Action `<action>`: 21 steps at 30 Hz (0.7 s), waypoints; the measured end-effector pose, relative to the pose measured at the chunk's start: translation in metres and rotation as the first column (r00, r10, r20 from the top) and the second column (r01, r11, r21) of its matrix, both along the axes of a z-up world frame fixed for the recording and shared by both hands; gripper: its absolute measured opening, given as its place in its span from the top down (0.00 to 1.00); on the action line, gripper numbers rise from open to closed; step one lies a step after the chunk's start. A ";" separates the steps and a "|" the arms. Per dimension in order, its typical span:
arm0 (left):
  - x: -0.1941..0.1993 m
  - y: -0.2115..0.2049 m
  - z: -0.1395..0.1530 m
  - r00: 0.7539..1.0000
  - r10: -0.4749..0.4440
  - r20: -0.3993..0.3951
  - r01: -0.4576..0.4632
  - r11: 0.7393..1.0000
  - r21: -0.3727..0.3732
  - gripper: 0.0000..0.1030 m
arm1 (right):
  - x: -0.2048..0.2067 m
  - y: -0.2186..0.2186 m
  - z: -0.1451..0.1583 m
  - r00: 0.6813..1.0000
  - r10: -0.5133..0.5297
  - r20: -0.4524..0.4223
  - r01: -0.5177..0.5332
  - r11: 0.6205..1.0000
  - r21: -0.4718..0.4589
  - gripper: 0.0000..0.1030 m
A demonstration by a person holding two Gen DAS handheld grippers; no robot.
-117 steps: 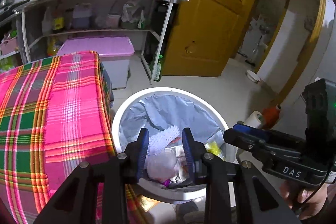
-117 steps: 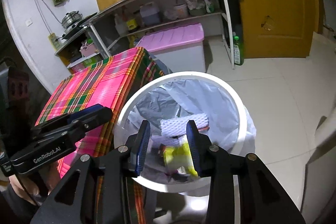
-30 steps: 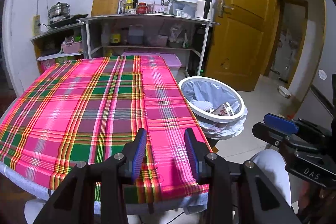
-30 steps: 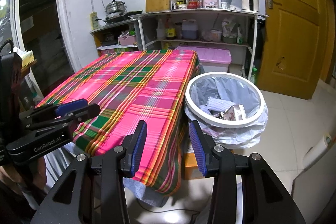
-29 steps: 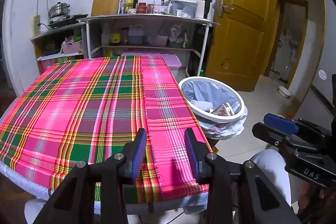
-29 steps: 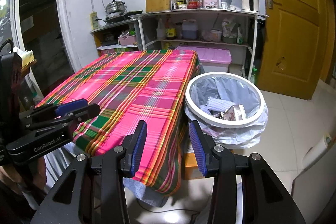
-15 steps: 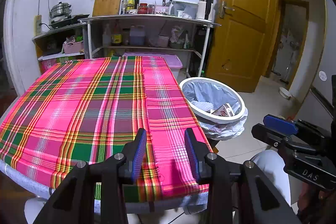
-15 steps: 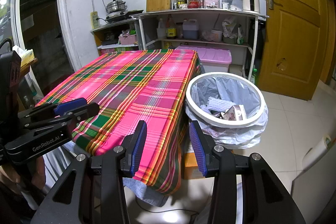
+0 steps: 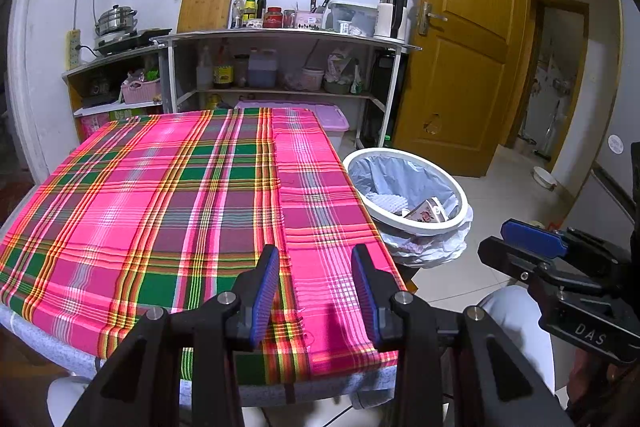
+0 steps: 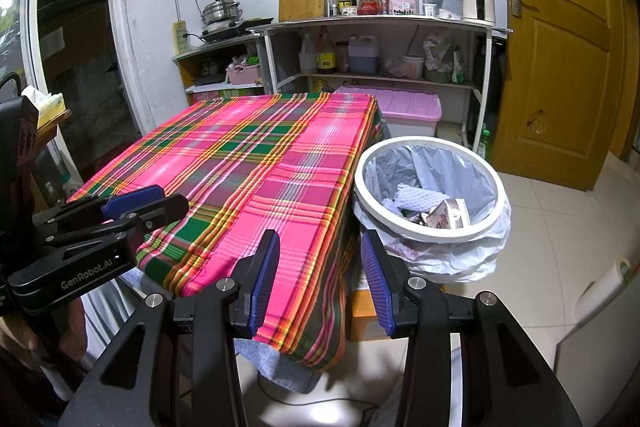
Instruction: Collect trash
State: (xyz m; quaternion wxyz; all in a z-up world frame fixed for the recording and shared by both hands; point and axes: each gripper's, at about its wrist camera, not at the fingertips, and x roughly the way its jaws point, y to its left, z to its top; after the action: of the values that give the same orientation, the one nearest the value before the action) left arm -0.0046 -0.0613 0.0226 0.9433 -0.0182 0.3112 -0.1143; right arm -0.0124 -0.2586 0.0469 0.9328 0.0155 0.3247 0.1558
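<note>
Both your grippers are hanging over the near edge of the worktop (image 9: 160, 195), which is covered corner to corner by a pink and green plaid cloth (image 10: 260, 167) with nothing lying on it.

Your left gripper (image 9: 316, 291) has its 2 blue-padded fingers (image 9: 264, 291) released, with only the cloth showing in the gap. It sits above the near right corner of the worktop. From the right wrist view you can see the same left gripper (image 10: 136, 207) off the near left side, empty there too.

Your right gripper (image 10: 320, 279) is released as well, nothing between its fingers (image 10: 378, 287). It's lined up just past the right edge of the worktop, where the cloth drapes down.

The trash is in the bin (image 10: 432, 231), a round white-rimmed one with a pale plastic liner, standing on the floor just beside the right edge of the worktop. Inside you can make out a white foam net (image 10: 416, 197) and a small printed carton (image 10: 450, 213), plus some darker bits I can't tell apart. The left wrist view shows the bin (image 9: 400, 215) the same way, with the carton (image 9: 426, 213) near its front.

Behind the far edge there's a metal shelf (image 9: 280, 35) loaded with bottles, and a wooden door (image 10: 560, 47) off to the right.
</note>
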 end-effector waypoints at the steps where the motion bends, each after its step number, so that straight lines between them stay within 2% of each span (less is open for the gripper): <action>1: 0.000 0.000 0.000 1.000 0.000 0.000 0.000 1.000 0.000 0.64 | 0.000 0.000 0.000 1.000 0.000 0.000 0.000 1.000 0.000 0.58; 21: -0.001 0.001 0.000 1.000 0.002 0.002 -0.002 1.000 0.002 0.64 | 0.000 0.000 0.000 1.000 0.000 0.000 0.000 1.000 -0.001 0.58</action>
State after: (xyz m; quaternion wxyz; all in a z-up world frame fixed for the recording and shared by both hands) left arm -0.0052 -0.0601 0.0230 0.9437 -0.0173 0.3104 -0.1129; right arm -0.0124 -0.2584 0.0472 0.9328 0.0150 0.3246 0.1558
